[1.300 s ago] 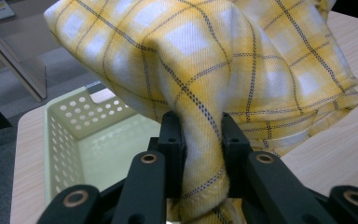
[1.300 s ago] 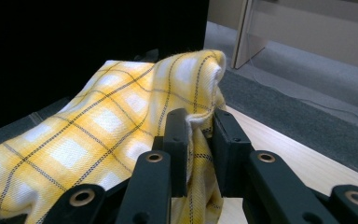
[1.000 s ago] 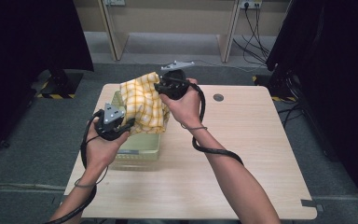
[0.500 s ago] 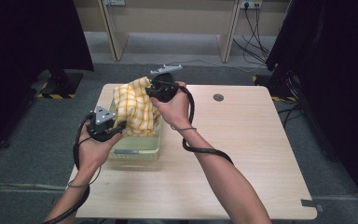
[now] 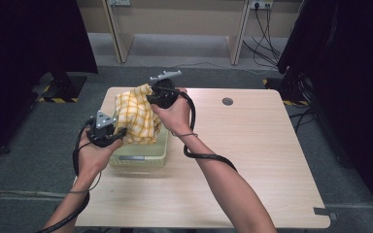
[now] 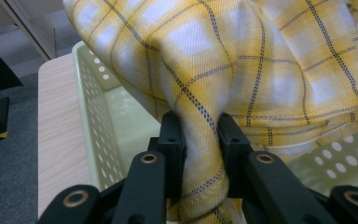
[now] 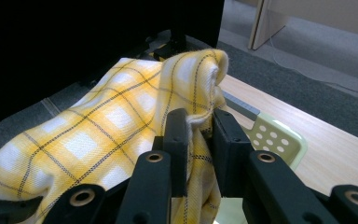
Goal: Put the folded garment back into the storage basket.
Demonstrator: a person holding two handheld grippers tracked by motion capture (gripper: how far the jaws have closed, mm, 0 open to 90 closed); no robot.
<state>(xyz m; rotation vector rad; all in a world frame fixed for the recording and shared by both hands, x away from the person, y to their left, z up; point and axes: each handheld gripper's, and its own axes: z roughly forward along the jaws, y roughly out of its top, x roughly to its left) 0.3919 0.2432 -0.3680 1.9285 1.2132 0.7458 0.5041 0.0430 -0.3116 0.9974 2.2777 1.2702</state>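
Cloth [image 5: 135,119], yellow and checked, is held up above the pale green perforated basket [image 5: 138,160], pinched at one bunched fold by the left gripper [image 6: 200,135] and at another fold by the right gripper [image 7: 199,126]. Only a narrow bunch of fabric is seen between each pair of jaws, so a slip is judged likely if the folds are pulled apart sharply. Below both grippers, the hanging edge could be snagged on the basket rim.

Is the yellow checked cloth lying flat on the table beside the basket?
No, both the left gripper and the right gripper pinch the yellow cloth, holding it bunched above the pale green basket.
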